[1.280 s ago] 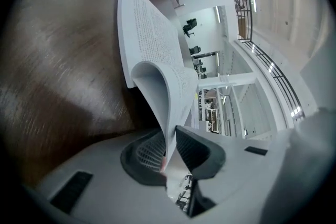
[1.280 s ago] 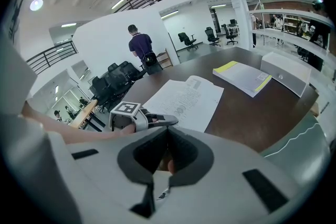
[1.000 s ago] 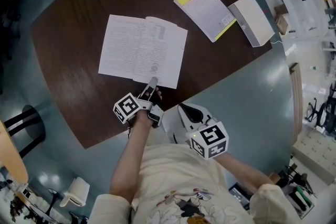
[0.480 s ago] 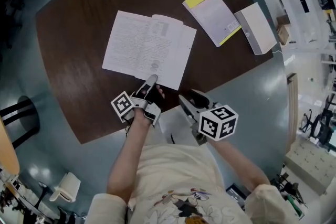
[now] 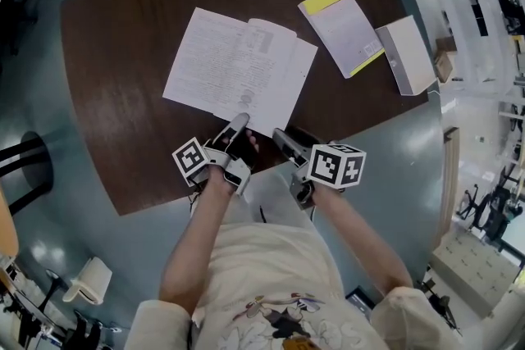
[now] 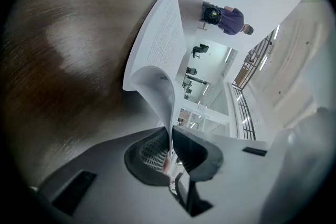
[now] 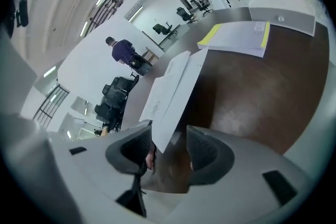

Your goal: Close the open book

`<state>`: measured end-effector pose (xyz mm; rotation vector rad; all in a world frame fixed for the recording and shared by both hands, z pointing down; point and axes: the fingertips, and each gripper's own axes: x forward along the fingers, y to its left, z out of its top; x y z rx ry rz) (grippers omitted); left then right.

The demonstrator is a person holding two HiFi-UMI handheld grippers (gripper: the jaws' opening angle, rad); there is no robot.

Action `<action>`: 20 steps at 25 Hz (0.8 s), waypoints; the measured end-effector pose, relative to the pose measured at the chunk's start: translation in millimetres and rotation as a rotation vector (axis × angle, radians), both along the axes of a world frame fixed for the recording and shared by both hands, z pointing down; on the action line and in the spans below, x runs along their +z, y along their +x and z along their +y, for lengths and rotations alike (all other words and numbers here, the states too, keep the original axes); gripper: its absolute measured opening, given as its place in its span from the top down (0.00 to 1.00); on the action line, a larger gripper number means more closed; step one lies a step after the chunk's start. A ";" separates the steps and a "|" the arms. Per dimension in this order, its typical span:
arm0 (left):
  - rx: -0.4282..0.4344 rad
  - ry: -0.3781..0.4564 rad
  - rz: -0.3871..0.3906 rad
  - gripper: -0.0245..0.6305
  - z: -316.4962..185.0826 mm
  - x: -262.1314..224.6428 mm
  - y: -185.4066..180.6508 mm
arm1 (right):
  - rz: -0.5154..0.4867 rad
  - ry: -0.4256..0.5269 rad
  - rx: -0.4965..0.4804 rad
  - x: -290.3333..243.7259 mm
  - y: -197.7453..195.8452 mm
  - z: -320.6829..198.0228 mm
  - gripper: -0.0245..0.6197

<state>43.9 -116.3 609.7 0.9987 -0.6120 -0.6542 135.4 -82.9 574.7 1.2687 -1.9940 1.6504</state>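
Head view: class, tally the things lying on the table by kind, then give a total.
open book: 1
yellow-edged closed book: 1
white block: 1
Total: 3

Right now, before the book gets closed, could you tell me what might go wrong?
1. The left gripper is shut on just a thin, bowed page; a hard pull could crease or tear it.
2. The right gripper has just been opening its jaws, with a corner of the book between them but not gripped; the book may slide on the table.
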 end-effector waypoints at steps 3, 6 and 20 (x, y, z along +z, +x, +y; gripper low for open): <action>-0.007 -0.007 0.017 0.93 0.1 1.0 -0.7 | -0.087 -0.045 0.047 2.5 -10.4 -3.9 0.64; -0.018 -0.014 0.040 0.93 0.5 0.6 0.3 | -0.116 -0.064 0.052 4.2 -17.4 -7.6 0.64; -0.046 0.000 0.113 0.92 -0.7 -2.4 -1.6 | -0.127 -0.064 -0.004 -1.7 -42.5 -17.2 0.79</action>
